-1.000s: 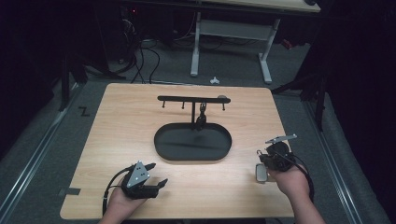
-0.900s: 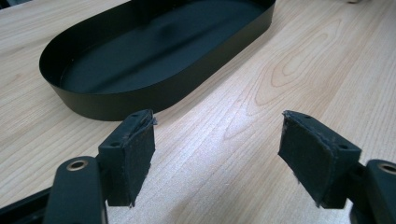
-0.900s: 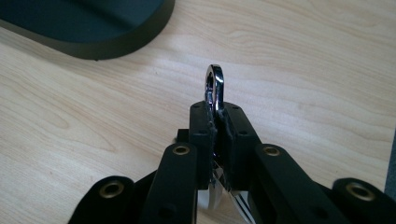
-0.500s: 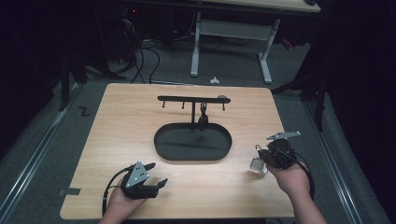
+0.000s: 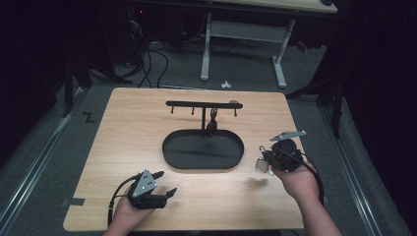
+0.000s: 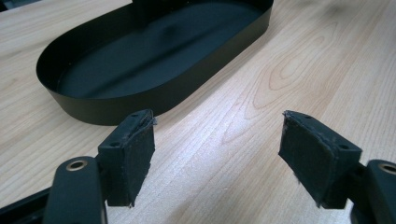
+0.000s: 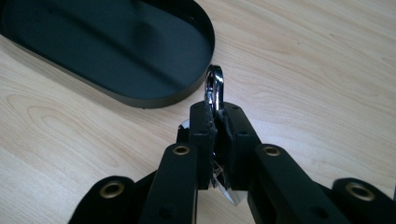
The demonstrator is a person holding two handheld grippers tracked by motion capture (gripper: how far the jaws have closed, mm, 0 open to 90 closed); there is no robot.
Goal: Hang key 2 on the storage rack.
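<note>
My right gripper [image 5: 264, 157] hangs above the table just right of the black oval tray [image 5: 196, 153] and is shut on a small silver padlock [image 5: 260, 166]. In the right gripper view the chrome shackle [image 7: 214, 86] sticks up out of the closed right gripper [image 7: 215, 119], near the tray's rim [image 7: 205, 70]. My left gripper [image 5: 165, 183] rests at the table's front left, open, with nothing between its fingers. From the left gripper [image 6: 217, 140] the tray [image 6: 140, 60] lies a short way ahead. A black T-shaped hook stand [image 5: 203, 104] rises from the tray's back.
A small dark item [image 5: 212, 124] hangs from the stand by its post. The wooden table [image 5: 133, 132] has bare room left of the tray. Its right edge is close to my right hand. Beyond it stand a white desk frame [image 5: 243, 34] and cables on a dark floor.
My right gripper has carried the padlock up off the table and leftward, closer to the tray's right end. The left gripper has stayed put.
</note>
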